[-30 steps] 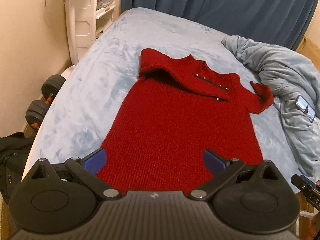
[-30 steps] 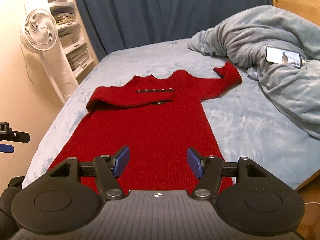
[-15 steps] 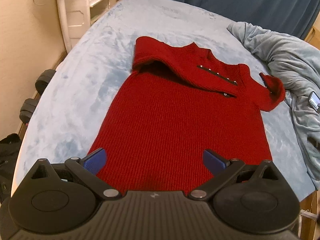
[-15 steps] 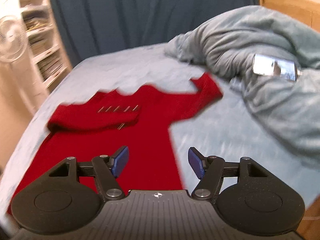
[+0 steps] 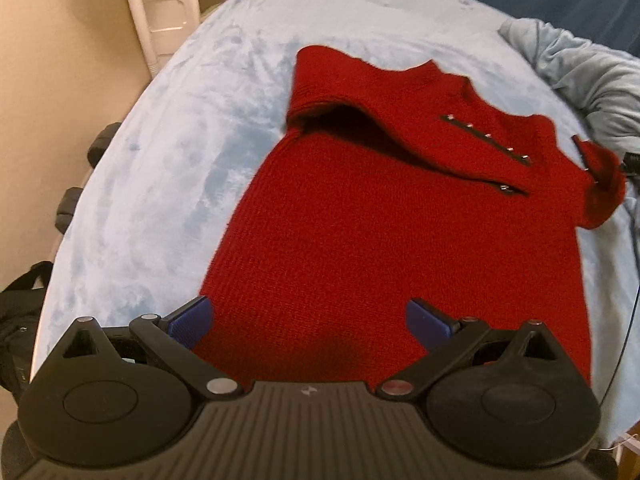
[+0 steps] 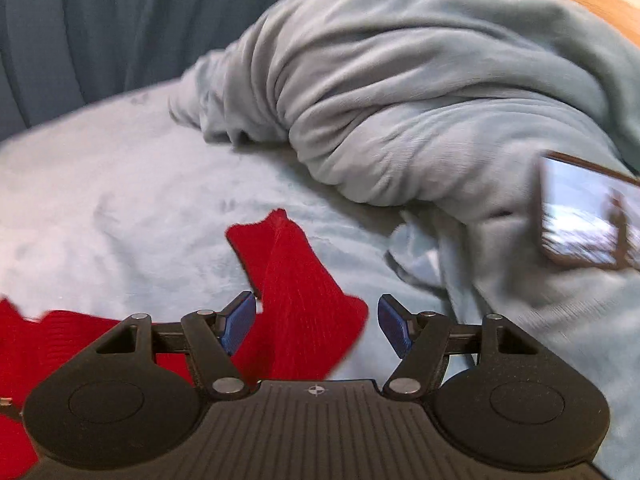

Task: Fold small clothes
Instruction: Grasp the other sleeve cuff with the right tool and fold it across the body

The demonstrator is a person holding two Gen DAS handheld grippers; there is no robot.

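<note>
Red knit sweater dress lies flat on the bed, one sleeve already folded across the chest. Soft, limp, grippy knit. Left hand-held gripper spread over the hem; right hand-held gripper spread above the free sleeve; pinch cuff at 12 o'clock.

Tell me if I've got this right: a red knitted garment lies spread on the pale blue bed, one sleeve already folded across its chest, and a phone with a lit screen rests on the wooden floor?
Nearly. The phone rests on the rumpled grey-blue blanket heaped on the bed, as the right wrist view shows. The red garment and its folded sleeve are as you say.
</note>
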